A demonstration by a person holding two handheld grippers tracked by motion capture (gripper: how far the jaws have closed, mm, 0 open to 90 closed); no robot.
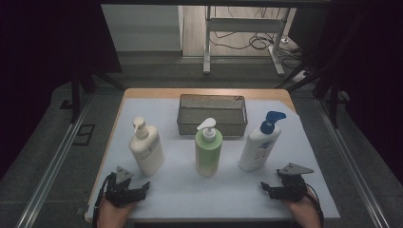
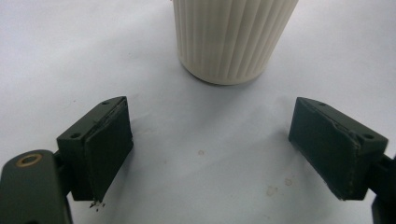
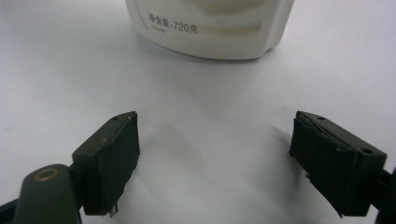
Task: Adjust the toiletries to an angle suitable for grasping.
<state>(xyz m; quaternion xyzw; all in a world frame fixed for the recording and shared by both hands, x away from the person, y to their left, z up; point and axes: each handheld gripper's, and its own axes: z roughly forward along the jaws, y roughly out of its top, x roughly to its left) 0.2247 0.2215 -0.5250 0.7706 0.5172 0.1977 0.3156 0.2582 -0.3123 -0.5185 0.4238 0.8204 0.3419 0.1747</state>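
Both grippers, left [image 1: 144, 186] and right [image 1: 264, 186], rest jaws apart at my table's [image 1: 294, 199] near edge, aligned for the cream bottle [image 1: 147, 151] and white bottle [image 1: 258, 148].

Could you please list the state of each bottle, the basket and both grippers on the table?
cream pump bottle: upright, untouched, ahead of left gripper.
green pump bottle: upright, untouched, in the middle.
white bottle with blue pump: leaning right, untouched.
wire basket: upright, apparently empty.
left gripper: open, holding nothing.
right gripper: open, holding nothing.
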